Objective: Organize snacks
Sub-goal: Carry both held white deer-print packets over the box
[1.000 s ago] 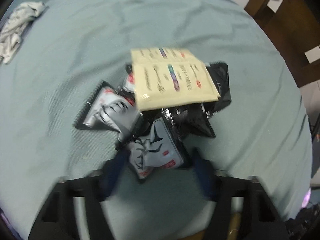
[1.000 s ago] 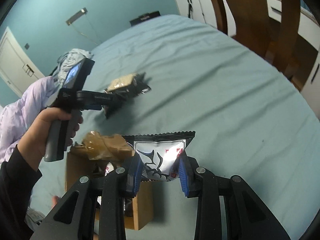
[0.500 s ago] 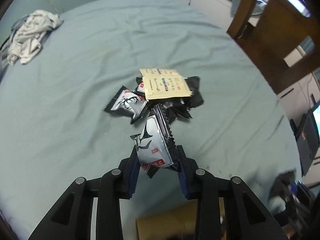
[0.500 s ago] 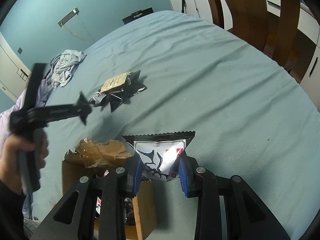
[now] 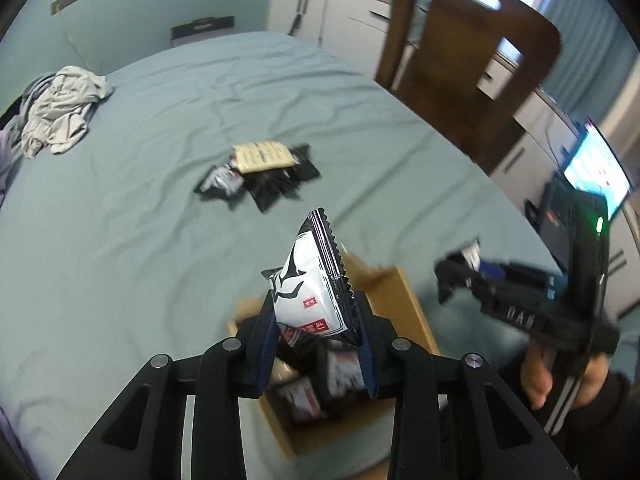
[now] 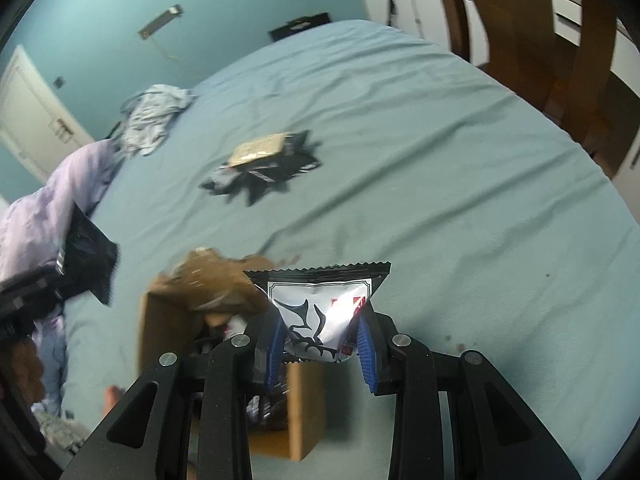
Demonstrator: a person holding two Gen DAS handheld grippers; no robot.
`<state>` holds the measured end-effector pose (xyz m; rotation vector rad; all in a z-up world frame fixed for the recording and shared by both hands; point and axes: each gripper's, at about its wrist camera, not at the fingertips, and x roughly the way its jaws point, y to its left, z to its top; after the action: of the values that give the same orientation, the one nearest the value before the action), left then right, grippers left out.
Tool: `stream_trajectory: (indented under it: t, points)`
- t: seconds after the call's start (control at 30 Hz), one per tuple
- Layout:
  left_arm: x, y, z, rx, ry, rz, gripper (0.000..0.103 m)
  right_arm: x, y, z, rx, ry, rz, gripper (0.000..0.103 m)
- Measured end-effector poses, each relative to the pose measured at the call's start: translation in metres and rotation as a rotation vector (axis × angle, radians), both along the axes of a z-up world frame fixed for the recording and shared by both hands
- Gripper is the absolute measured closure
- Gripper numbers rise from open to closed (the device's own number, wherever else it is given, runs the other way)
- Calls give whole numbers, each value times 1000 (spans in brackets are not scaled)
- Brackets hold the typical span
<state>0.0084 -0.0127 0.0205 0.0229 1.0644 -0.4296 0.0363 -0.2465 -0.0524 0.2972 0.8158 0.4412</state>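
Left gripper angled steeply down, clamped on silver-black snack packet above open cardboard box, frame bottom centre. Right gripper pinching like packet beside box. Remaining packet pile mid-bed, upper centre.

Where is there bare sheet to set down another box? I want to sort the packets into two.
Bare sheet lies wide between the packet pile and the wooden chair, and between that pile and the cardboard box. In the left wrist view, sheet is also free between the pile and the crumpled clothes. It is crowded over the box, where both grippers hold packets.
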Motion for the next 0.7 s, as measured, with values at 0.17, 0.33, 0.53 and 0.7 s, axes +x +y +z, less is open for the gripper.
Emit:
stream_trajectory:
  t: [0.17,0.33,0.53,0.7]
  points:
    - [-29,-20,-18,43,68,-87,69,-26,-9,5,60,-28,42,73]
    - [-34,-41,-41,107,115,-131,69,-34,-9,2,49,-28,67,73]
    - [-32,-56,-79,207,181,-143,68,-23,-4,0,17,-7,54,73]
    - [-31,-53,-83,214,180,-129,66,-23,5,1,9,4,58,73]
